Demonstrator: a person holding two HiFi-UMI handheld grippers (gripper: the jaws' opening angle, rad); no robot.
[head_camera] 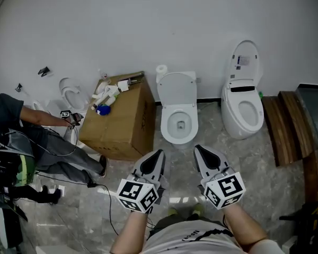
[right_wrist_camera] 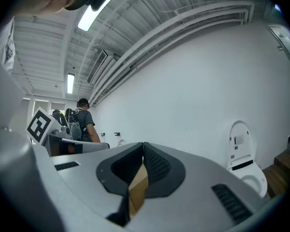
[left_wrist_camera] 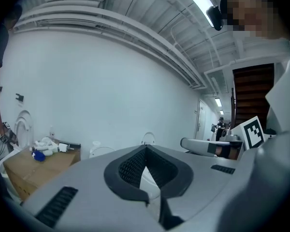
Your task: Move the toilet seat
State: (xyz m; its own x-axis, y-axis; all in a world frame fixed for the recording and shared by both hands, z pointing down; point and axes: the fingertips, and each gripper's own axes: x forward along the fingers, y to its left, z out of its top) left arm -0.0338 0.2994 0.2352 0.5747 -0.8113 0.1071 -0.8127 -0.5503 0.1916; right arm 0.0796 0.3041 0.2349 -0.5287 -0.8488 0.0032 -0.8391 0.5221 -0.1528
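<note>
A white toilet (head_camera: 179, 134) stands against the back wall in the middle of the head view, with its seat and lid (head_camera: 176, 89) raised over the open bowl. A second white toilet (head_camera: 243, 110) (right_wrist_camera: 245, 163) stands to its right, its lid up too. My left gripper (head_camera: 158, 153) (left_wrist_camera: 146, 149) and right gripper (head_camera: 197, 148) (right_wrist_camera: 143, 145) hover side by side just in front of the middle toilet, apart from it. Both are shut with nothing between the jaws.
A cardboard box (head_camera: 122, 120) (left_wrist_camera: 34, 166) with loose white parts on top sits left of the middle toilet. A seated person (head_camera: 37, 142) with cables is at the far left. Wooden steps (head_camera: 286, 123) lie at the right. A paper roll (head_camera: 161, 69) rests on the tank.
</note>
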